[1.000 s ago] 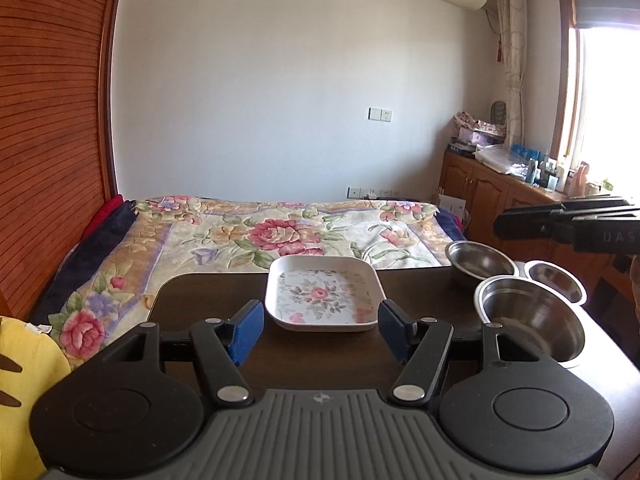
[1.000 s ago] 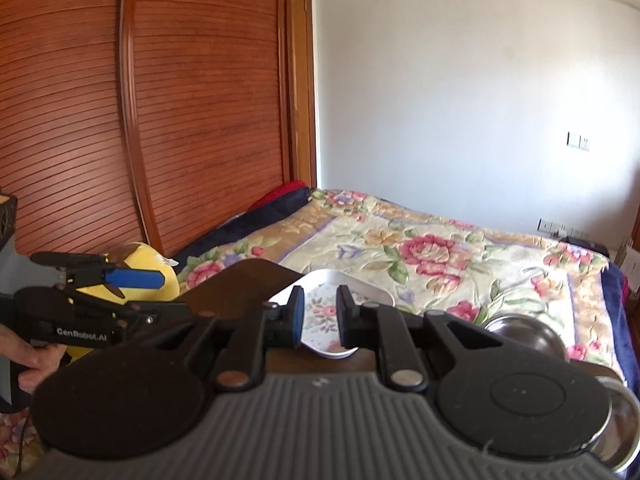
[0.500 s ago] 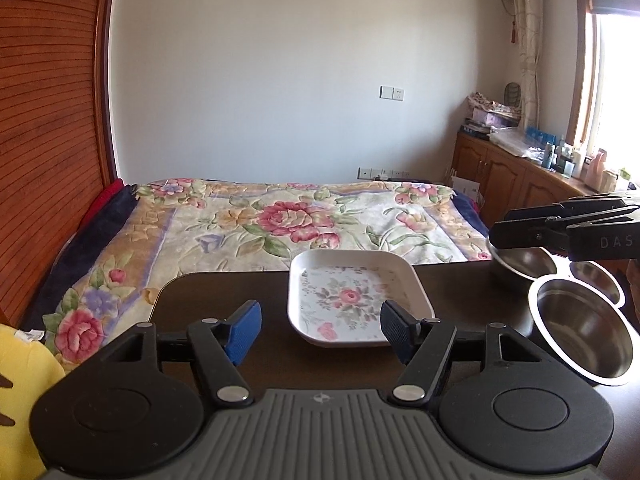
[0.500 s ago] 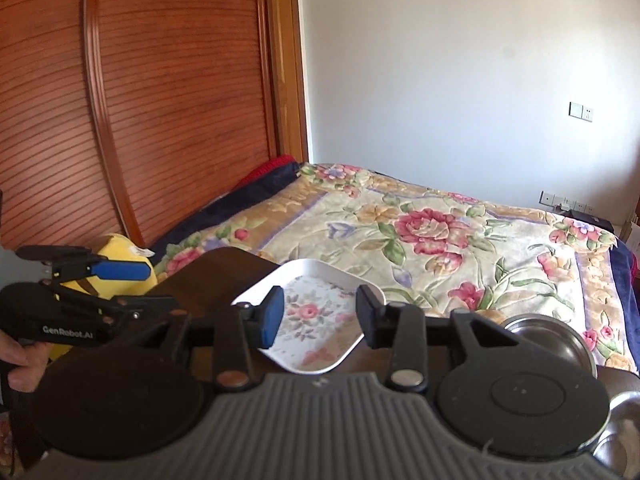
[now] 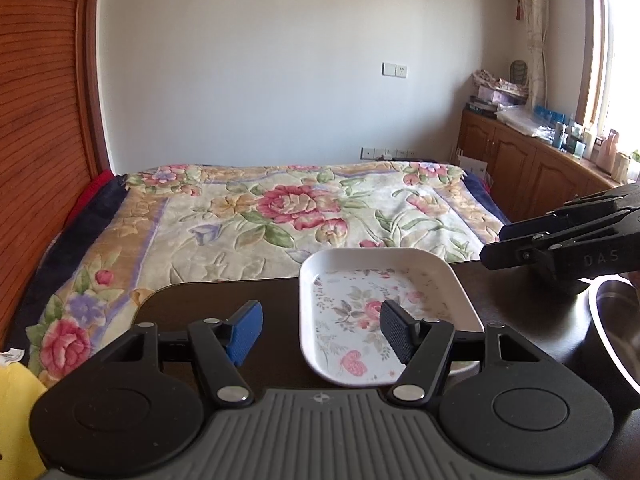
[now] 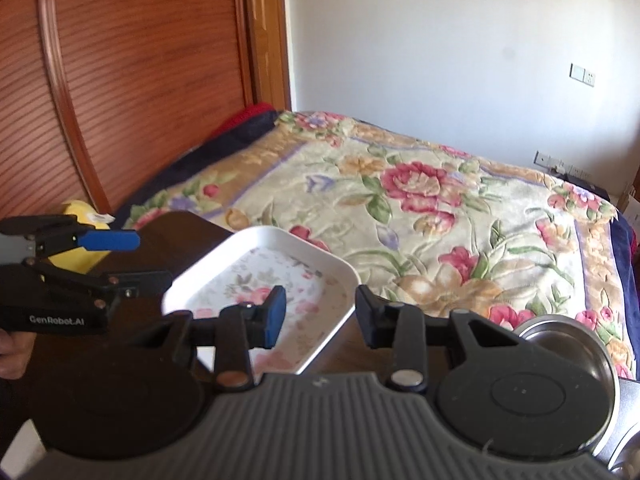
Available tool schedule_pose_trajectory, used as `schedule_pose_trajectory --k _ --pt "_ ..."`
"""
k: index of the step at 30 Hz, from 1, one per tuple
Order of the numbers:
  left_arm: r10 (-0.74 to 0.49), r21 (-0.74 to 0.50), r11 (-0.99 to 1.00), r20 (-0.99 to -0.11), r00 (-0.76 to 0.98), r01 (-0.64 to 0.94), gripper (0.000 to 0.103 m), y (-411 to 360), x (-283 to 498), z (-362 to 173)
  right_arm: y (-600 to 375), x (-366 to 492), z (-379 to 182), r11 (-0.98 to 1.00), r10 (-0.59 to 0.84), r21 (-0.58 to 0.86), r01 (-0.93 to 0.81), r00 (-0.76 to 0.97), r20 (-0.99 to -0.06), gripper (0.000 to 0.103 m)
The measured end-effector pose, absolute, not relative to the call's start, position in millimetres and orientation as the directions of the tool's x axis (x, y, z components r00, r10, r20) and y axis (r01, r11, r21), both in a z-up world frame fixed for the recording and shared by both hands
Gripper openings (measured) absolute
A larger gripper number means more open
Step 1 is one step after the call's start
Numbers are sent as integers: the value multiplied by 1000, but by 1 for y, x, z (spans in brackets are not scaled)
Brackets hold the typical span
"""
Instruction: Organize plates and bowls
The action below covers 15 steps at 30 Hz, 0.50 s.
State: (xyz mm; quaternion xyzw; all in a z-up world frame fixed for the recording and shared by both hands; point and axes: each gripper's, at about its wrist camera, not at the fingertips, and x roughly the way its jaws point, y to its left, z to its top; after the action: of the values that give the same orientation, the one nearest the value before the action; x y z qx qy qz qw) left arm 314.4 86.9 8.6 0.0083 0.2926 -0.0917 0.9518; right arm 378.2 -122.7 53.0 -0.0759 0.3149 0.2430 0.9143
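floral tray (image 5: 384, 320) dead ahead of right gripper (image 6: 320, 314), long axis running away | left gripper (image 5: 320, 332) offset left | both spread wide, empty | steel bowl (image 6: 560, 344) right, probably untouched

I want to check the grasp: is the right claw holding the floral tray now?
No, the right claw is open and empty above the floral tray.

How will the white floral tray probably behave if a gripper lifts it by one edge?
The white floral tray looks rigid, so it should likely keep its shape. Its glossy rim may be slippery between narrow fingers. Held at one edge only, the wide shallow body would probably tilt downward. It lies flat on the dark table, so rolling seems unlikely.
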Motion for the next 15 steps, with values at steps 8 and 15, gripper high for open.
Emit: schedule_pose_trajectory --k 8,15 --pt "-184 -68 981 -609 772 180 51 91 341 -11 -122 405 37 866 400 69 -496 602 -691 31" --pt "-199 -97 979 -633 748 177 44 96 351 -23 -112 414 24 862 352 22 -507 565 -746 28"
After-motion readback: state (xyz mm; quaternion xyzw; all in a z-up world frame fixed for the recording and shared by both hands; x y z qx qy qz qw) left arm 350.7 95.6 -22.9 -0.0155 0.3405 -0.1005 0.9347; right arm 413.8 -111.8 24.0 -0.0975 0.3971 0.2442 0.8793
